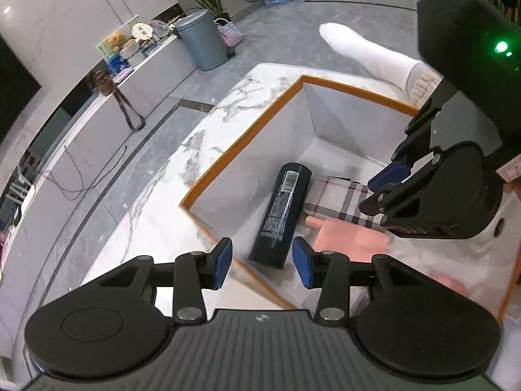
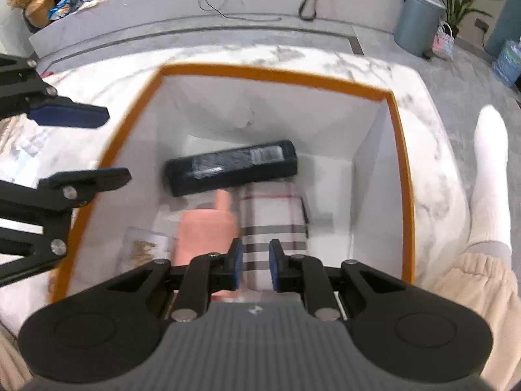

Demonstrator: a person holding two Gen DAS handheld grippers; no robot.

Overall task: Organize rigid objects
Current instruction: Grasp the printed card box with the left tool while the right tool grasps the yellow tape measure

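The box was set on the table, ahead of and below both pairs of fingers. Inside it, the bottle was laid on its side farthest ahead of the right fingers, with the checked item just behind it, directly ahead of their gap, and the flat paddle-shaped item touching that to the left. From the left wrist view, the bottle was found between and ahead of the left fingers, and the right gripper was held above the box to their right.
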